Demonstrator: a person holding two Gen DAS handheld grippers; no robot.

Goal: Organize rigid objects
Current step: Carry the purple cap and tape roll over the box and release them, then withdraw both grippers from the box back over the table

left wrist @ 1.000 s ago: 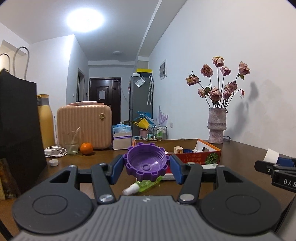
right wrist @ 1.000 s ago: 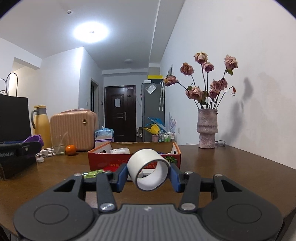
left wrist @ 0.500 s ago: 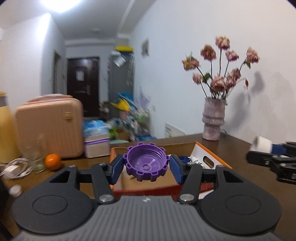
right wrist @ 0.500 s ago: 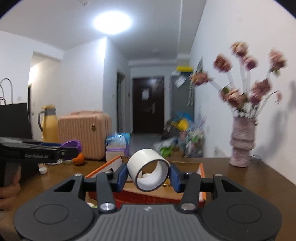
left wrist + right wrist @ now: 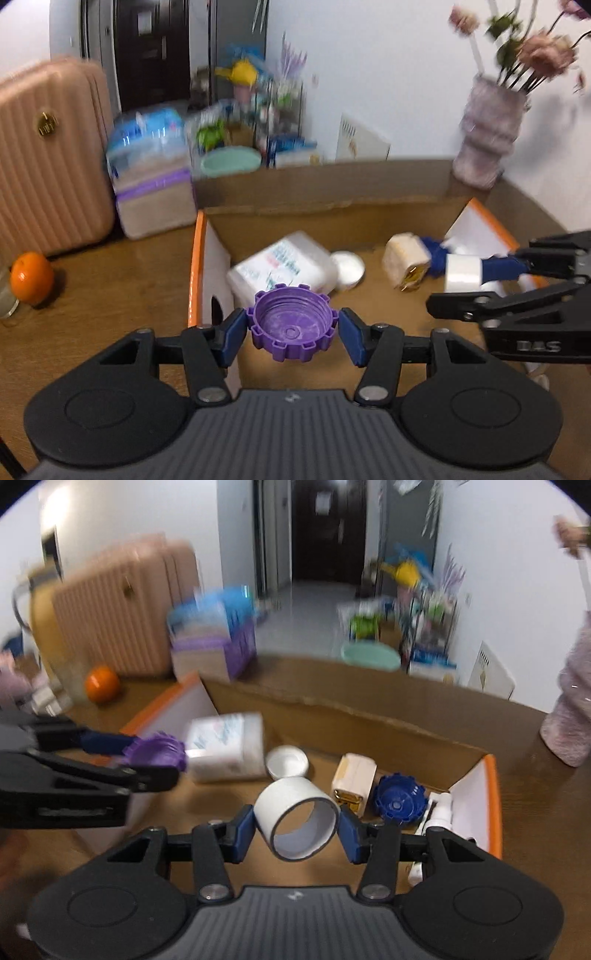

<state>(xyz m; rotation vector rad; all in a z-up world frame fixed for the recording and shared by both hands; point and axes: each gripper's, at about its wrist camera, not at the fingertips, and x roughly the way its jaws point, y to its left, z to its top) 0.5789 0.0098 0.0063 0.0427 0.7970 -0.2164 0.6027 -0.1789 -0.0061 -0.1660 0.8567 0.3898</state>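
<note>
My left gripper (image 5: 292, 332) is shut on a purple ridged cap (image 5: 293, 326) and holds it above the left part of an open cardboard box (image 5: 332, 206) with orange edges. My right gripper (image 5: 296, 827) is shut on a white tape roll (image 5: 297, 818) and holds it above the middle of the same box (image 5: 332, 709). In the box lie a white plastic tub (image 5: 225, 747), a white lid (image 5: 287, 762), a beige block (image 5: 352, 779), a blue cap (image 5: 399, 801) and a white bottle (image 5: 437, 812). Each gripper shows in the other's view: the right (image 5: 461, 275), the left (image 5: 155, 755).
The box stands on a brown wooden table (image 5: 103, 280). An orange (image 5: 31, 277) and a pink suitcase (image 5: 48, 155) are at the left. A vase with dried roses (image 5: 487, 144) stands at the back right. A tissue pack (image 5: 151, 173) sits behind the box.
Both grippers have risen, moved forward and tilted down over the box, still holding the cap and the tape roll. The inside of the box is now in sight.
</note>
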